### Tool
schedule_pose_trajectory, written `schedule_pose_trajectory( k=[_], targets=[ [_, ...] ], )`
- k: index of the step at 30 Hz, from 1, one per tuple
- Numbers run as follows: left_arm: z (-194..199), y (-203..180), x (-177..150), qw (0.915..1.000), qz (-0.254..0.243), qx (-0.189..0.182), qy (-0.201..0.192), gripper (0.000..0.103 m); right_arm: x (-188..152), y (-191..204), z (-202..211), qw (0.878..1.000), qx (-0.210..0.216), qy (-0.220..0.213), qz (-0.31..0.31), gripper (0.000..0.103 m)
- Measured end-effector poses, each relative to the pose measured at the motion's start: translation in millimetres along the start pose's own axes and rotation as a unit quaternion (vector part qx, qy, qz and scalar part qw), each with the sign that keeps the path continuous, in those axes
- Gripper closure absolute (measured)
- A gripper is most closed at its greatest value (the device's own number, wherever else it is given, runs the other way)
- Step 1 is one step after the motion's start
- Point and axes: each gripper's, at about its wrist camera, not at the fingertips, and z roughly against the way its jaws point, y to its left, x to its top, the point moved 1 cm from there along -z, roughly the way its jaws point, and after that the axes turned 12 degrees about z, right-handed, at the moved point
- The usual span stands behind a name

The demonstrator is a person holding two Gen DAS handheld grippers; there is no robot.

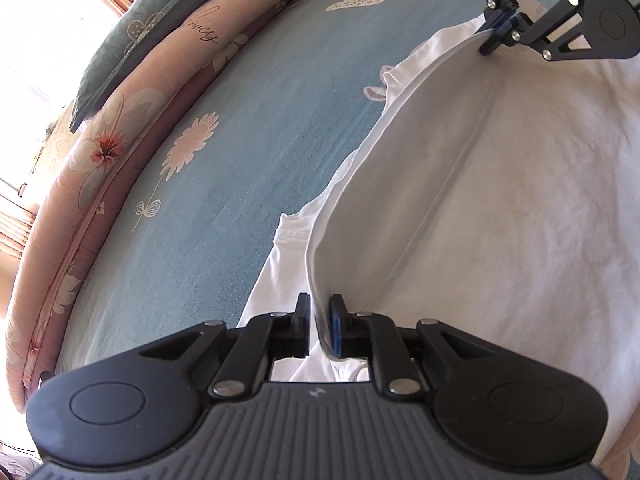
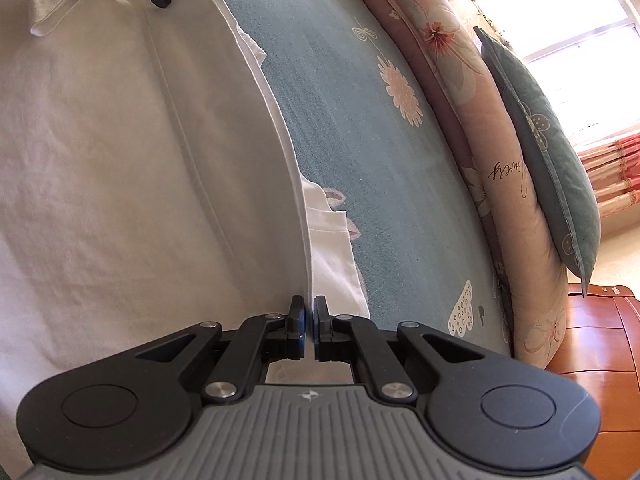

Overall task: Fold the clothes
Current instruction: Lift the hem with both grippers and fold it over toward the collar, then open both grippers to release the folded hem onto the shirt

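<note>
While the white garment (image 1: 520,208) lies spread on the blue flowered bed sheet (image 1: 224,184), one long side panel of it is folded over onto the body, and both tools hold the free edge of that panel at opposite ends. At the near end in the left wrist view, the left hand-held gripper (image 1: 320,322) has its jaws a little apart: the cloth edge runs between them and lies against the right pad, while a gap shows beside the left pad, so the hold looks slack or released. At the other end, the right hand-held gripper (image 2: 309,316) is closed on the same edge, the fabric pinched in the narrow slit between its pads; it also appears at the top right of the left wrist view. A sleeve or lower layer (image 2: 328,236) pokes out from under the fold onto the sheet. Beyond the sheet lie a rolled pink quilt (image 2: 472,120) and a grey-green pillow (image 2: 540,140), and a wooden cabinet (image 2: 600,360) stands beside the bed. By this evidence the first lengthwise fold is laid or nearly laid; judged from the layout, the opposite side, any cross folds and a final smoothing remain. Whether other clothes await folding cannot be told.
</note>
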Motion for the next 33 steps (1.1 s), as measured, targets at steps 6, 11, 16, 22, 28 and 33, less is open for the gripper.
schedule_pose_trajectory(
  k=[6,11,16,22,28,33],
  targets=[
    [-4,3,-1,1.0000,0.008,-0.004,0.004,0.090,1,4,-9,1.000,0.006,0.003,0.001,0.099],
    [-13,7,2,0.9996,0.021,-0.011,0.013,0.089,3,6,-16,1.000,0.000,0.005,0.003,0.097],
    [-9,22,13,0.9961,0.077,-0.037,0.021,0.076,4,2,-14,0.999,-0.037,0.010,0.001,0.062],
    [40,56,18,0.9847,0.160,-0.067,-0.010,0.047,-4,-11,11,0.999,-0.011,-0.005,-0.047,0.050],
    [74,39,-19,0.9908,0.119,-0.063,0.000,0.034,-11,-1,47,0.995,0.021,-0.024,-0.094,0.043],
    [59,-1,-56,0.9985,0.023,-0.042,0.027,0.034,-3,26,65,0.994,0.051,-0.024,-0.098,0.038]
  ],
)
